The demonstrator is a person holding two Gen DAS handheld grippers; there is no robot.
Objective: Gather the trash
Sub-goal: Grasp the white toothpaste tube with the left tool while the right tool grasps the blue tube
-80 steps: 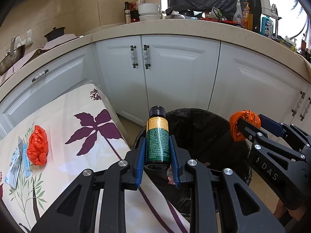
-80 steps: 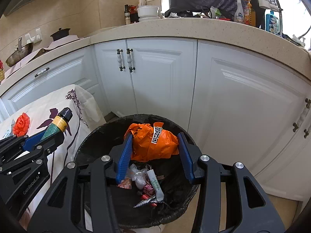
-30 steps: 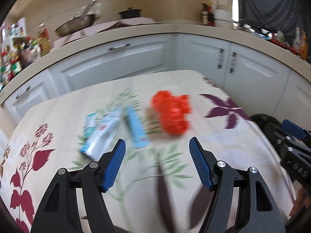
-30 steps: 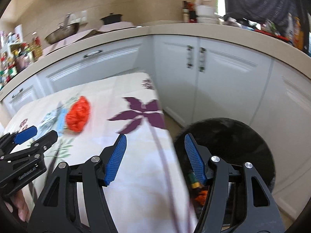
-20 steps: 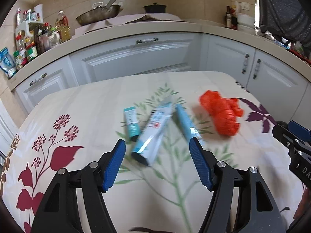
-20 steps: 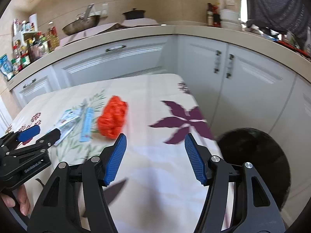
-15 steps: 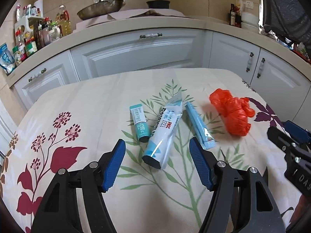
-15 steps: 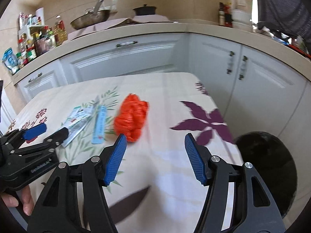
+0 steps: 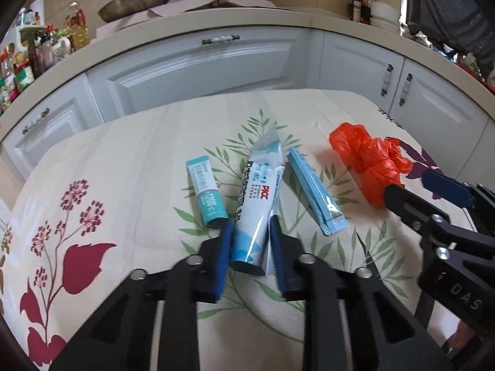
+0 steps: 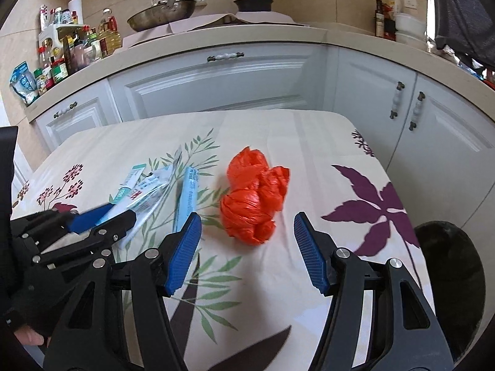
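The large white-and-blue squeezed toothpaste tube (image 9: 258, 204) lies on the floral-cloth bench (image 9: 123, 167), its near end pinched between the blue pads of my left tool (image 9: 250, 247), which is closed narrow around it. Just left of that tool's tip sits a small teal tube (image 9: 205, 196); just right, a long light-blue sachet (image 9: 315, 196), neither touching the pads as far as I can tell. My right tool (image 10: 247, 249) gapes wide with nothing in it, and the crumpled orange plastic bag (image 10: 253, 201) sits just ahead of its tips, apart from both pads. In the left wrist view the right tool's finger covers the bag's near edge. Off to the right tool's right, the black-lined bin (image 10: 448, 272) is cut off by the frame, its contents not visible.
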